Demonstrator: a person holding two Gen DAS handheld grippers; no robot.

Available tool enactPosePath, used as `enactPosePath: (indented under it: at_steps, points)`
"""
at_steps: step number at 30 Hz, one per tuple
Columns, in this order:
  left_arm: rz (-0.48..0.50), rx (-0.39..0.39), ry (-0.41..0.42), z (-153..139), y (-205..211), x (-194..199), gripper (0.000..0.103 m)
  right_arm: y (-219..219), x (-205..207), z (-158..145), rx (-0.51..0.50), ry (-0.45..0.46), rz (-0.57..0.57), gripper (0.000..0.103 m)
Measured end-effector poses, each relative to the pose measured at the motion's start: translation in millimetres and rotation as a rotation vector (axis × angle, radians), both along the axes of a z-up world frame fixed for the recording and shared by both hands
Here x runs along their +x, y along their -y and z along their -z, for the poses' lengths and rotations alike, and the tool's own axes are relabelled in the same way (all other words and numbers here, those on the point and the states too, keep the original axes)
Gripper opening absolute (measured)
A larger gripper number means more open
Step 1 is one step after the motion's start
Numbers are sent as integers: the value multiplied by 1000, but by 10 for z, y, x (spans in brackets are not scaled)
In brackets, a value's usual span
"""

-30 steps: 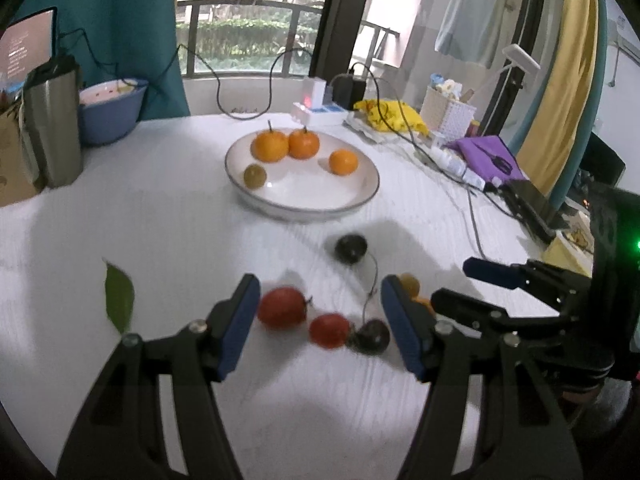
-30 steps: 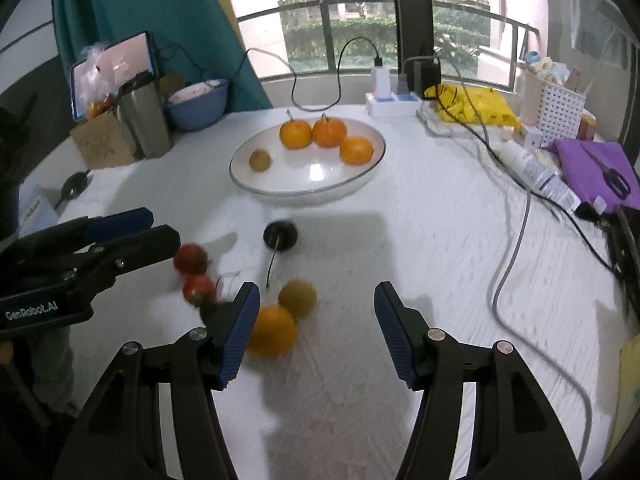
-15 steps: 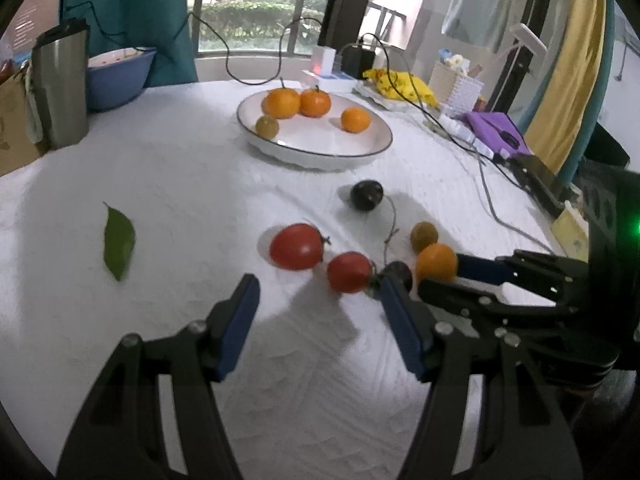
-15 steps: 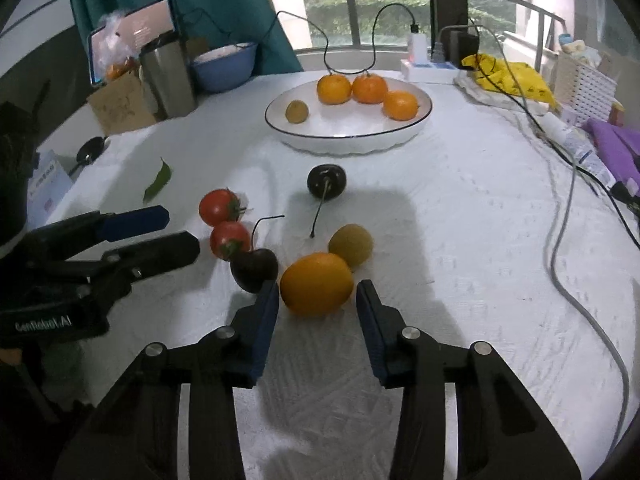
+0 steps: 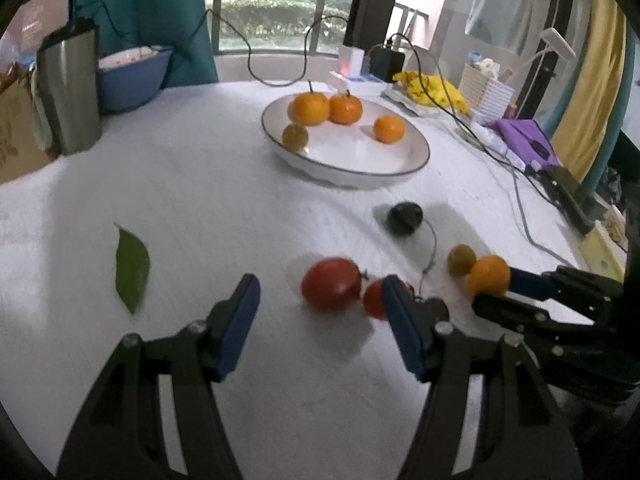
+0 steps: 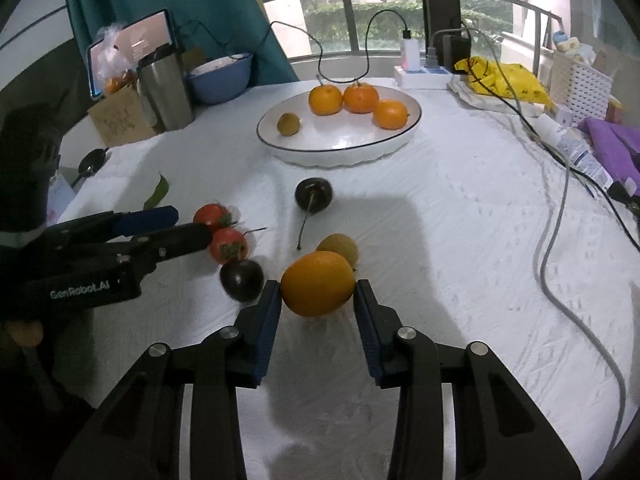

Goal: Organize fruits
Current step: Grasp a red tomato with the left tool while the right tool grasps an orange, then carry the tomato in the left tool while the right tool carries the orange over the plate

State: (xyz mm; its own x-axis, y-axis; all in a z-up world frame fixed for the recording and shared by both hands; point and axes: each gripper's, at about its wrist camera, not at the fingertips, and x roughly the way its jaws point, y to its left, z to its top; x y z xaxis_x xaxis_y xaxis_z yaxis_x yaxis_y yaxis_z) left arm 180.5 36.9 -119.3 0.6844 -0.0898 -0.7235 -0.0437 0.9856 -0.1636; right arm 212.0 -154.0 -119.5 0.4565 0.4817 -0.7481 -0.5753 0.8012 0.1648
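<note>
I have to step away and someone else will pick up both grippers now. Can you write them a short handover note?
Right gripper: shut on the loose orange citrus fruit.
Left gripper: open, holding nothing, fingers around the larger red tomato.
Done: three oranges and a small yellow-green fruit are in the white round plate.
Left on the white tablecloth: two tomatoes, two dark cherries, one small yellow-green fruit.

Counter (image 6: pixel 460 216): round, under a white textured cloth.
Window (image 6: pixel 360 4): wide glass behind the counter, with a dark railing and green hedges outside.
Window post (image 5: pixel 370 8): dark, upright, between the panes.
Curtains: teal curtain (image 6: pixel 180 8) at the left; yellow curtain (image 5: pixel 592 80) at the right.
Light: soft daylight from the window; the near part of the cloth lies in shadow.
Lamp (image 5: pixel 556 42): white, at the right edge.
</note>
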Motion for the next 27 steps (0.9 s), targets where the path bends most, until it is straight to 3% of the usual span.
enactPosePath:
  at_steps: [6, 10, 11, 27]
  points:
    - [6, -25, 0, -5, -29, 123, 63, 5, 47, 23, -5, -6, 9, 40]
    - [5, -54, -11, 3, -79, 161, 36, 23, 68, 0, -7, -2, 22, 40]
    - [10, -68, -22, 19, -91, 171, 33, 26, 69, 1, -7, -1, 24, 40]
    - [32, -72, 15, -153, -81, 81, 33, 5, 100, -173, -13, 42, 30, 40]
